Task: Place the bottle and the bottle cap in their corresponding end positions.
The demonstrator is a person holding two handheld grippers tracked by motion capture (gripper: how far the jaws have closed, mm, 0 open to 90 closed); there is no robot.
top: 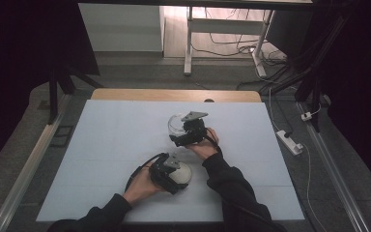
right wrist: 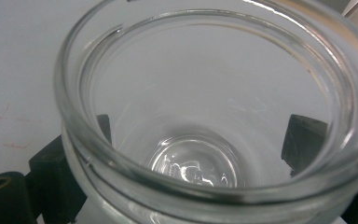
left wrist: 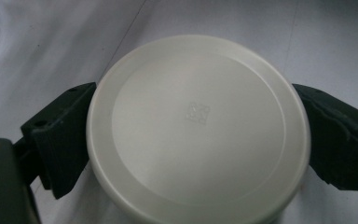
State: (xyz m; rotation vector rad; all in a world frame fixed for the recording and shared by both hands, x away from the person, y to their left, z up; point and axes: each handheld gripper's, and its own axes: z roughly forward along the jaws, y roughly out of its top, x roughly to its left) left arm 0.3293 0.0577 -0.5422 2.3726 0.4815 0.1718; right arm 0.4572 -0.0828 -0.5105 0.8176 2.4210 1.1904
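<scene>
- Nearest the high camera, the left gripper (top: 170,175) clasps a round cream lid (left wrist: 198,128) flat between its 2 jaws, one at each edge.
- Ahead and slightly right of it, the right gripper (top: 189,131) grips a clear glass jar (right wrist: 214,116) around its body, mouth open, empty.
- Lid looks smooth, with a small embossed square at centre; it lies just short of the jar, low over the white table (top: 106,145).

This looks like a lab or test room. A table (top: 125,145) with a plain white top stands among dark curtains, loose cables (top: 232,48) and a power strip (top: 290,142) on the floor.
</scene>
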